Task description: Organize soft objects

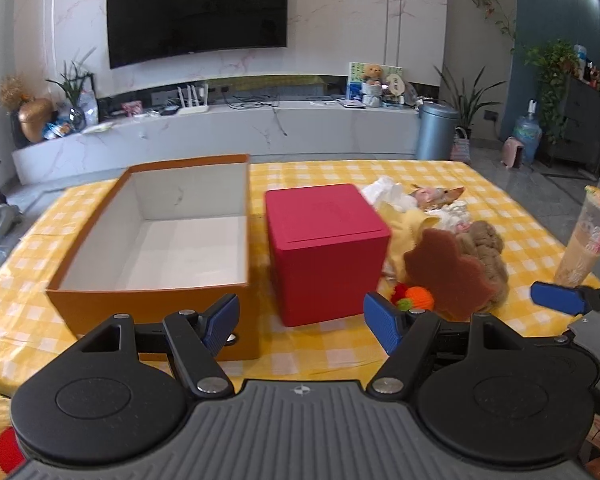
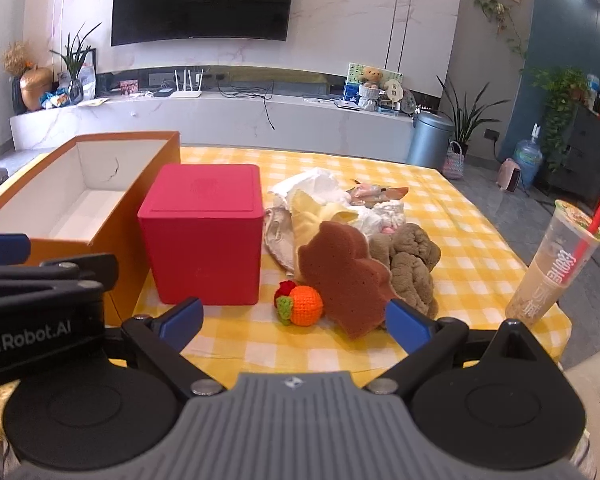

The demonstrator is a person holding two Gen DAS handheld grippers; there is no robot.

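Soft pile: brown sponge (image 2: 342, 276), crocheted orange ball (image 2: 306, 305), brown knit bundle (image 2: 414, 270) and cloths heaped at the desk's (image 2: 480, 248) right side, beside the red box (image 2: 204, 236).
Orange box (image 1: 156, 240): open, empty, left of the red box.
Left hand-held gripper (image 1: 300, 322): fingers apart, holding nothing.
Right hand-held gripper (image 2: 296, 318): fingers apart, just before the ball and sponge.
Progress: judged barely started; every soft item remains unsorted.

The left gripper (image 1: 300, 322) is hovering with its jaws spread wide at the near edge of the yellow checked tablecloth (image 1: 332, 172). An orange box (image 1: 152, 308) is sitting open on the left, a red box (image 1: 326, 254) just right of it. Further right, a brown sponge (image 1: 446, 276) is leaning among piled soft items beside an orange crochet ball (image 1: 419, 298). The right gripper's blue pad (image 1: 556, 298) is showing at the right edge.
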